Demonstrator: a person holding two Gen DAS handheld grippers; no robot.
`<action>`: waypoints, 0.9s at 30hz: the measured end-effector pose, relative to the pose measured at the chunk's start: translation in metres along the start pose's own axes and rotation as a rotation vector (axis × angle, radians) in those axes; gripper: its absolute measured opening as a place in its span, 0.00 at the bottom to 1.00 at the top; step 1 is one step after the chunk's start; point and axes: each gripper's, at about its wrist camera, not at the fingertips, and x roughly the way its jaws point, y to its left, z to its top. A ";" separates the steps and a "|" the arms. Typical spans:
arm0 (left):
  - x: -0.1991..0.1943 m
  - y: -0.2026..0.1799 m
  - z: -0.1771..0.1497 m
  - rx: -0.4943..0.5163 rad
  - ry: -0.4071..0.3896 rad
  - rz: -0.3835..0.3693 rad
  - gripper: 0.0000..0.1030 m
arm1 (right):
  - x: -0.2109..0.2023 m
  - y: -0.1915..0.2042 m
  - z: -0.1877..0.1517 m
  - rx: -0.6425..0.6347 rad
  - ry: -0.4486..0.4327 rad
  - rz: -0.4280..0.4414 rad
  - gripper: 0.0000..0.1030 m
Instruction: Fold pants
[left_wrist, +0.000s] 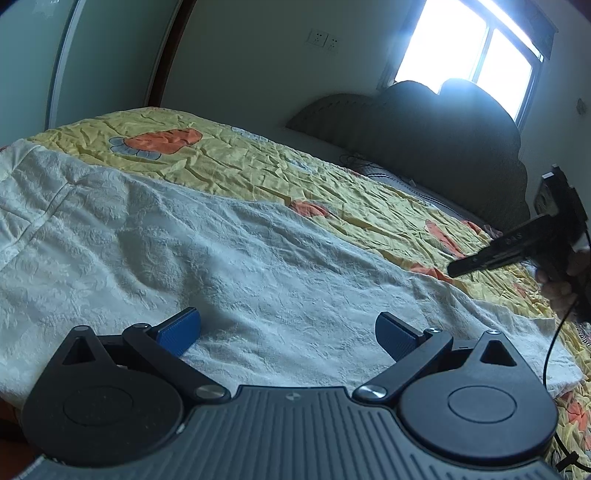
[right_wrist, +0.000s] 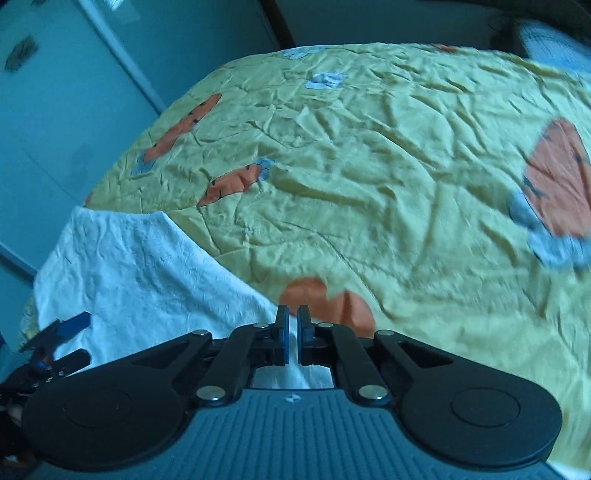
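White textured pants (left_wrist: 229, 258) are spread flat on a yellow carrot-print bedspread (left_wrist: 258, 162). The left gripper (left_wrist: 288, 332) is held wide apart just above the cloth, gripping nothing. The right gripper (right_wrist: 293, 332) is closed; white cloth shows between its 2 pads (whether it is pinched cannot be told). The fabric is judged soft, light and limp, best taken at an edge or hem. No legible writing is seen.
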 end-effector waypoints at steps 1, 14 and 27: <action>0.000 0.000 0.000 0.001 0.000 0.001 0.99 | -0.003 -0.001 -0.005 0.015 0.001 0.001 0.04; 0.003 -0.001 0.000 0.008 0.006 0.008 0.99 | 0.025 0.019 -0.015 0.013 -0.067 -0.224 0.02; 0.003 -0.004 0.000 0.017 0.009 0.022 0.99 | -0.165 -0.035 -0.269 0.693 -0.713 -0.181 0.83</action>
